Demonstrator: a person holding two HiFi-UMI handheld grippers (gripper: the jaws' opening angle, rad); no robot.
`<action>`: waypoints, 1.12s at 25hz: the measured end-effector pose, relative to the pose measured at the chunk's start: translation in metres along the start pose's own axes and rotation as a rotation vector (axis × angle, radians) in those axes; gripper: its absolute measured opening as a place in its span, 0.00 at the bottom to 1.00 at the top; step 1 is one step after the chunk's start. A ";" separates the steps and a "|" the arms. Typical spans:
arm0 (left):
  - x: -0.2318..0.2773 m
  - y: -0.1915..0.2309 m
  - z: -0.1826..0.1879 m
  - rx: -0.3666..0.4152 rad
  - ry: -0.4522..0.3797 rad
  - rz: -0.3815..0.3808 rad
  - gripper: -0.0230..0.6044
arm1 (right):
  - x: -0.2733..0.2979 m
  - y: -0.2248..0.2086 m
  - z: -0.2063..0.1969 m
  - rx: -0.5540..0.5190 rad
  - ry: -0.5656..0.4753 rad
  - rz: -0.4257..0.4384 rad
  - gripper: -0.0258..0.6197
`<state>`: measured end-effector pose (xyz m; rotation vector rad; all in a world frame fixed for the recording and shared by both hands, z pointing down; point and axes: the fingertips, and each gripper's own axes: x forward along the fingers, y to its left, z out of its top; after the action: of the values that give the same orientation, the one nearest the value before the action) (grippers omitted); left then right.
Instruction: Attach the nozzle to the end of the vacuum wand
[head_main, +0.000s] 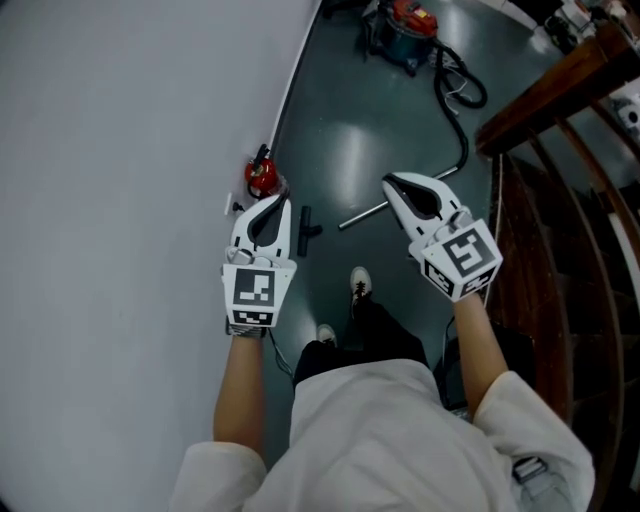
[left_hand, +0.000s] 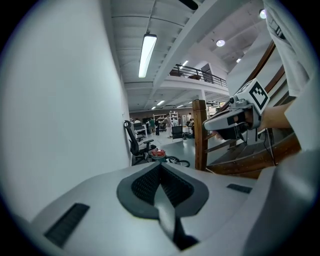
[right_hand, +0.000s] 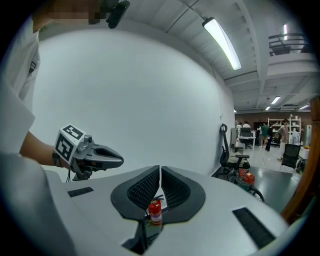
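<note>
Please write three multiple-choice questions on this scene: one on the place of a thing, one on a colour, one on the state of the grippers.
1. Where does the fire extinguisher stand?
A. at the white wall
B. far from any wall
C. on a shelf

2. What colour is the nozzle on the floor?
A. white
B. black
C. red

3. How are the left gripper and the right gripper?
A. both open
B. both shut, empty
C. left open, right shut

Answers: A, it stands at the wall's foot; B, it lies dark on the floor; B, each gripper view shows jaws together, nothing gripped.
</note>
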<state>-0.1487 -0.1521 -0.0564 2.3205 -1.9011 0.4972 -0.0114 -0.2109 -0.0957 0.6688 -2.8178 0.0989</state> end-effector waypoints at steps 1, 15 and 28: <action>0.003 -0.001 -0.005 -0.001 0.002 -0.004 0.03 | 0.002 0.000 -0.007 0.004 0.002 -0.005 0.09; 0.041 -0.016 -0.115 -0.032 0.030 0.001 0.03 | 0.034 -0.008 -0.112 0.016 0.015 0.002 0.09; 0.091 -0.017 -0.216 -0.028 0.019 0.031 0.03 | 0.079 -0.033 -0.214 0.008 -0.005 0.031 0.09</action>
<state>-0.1571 -0.1726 0.1775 2.2639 -1.9254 0.4907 -0.0181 -0.2485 0.1315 0.6286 -2.8348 0.1135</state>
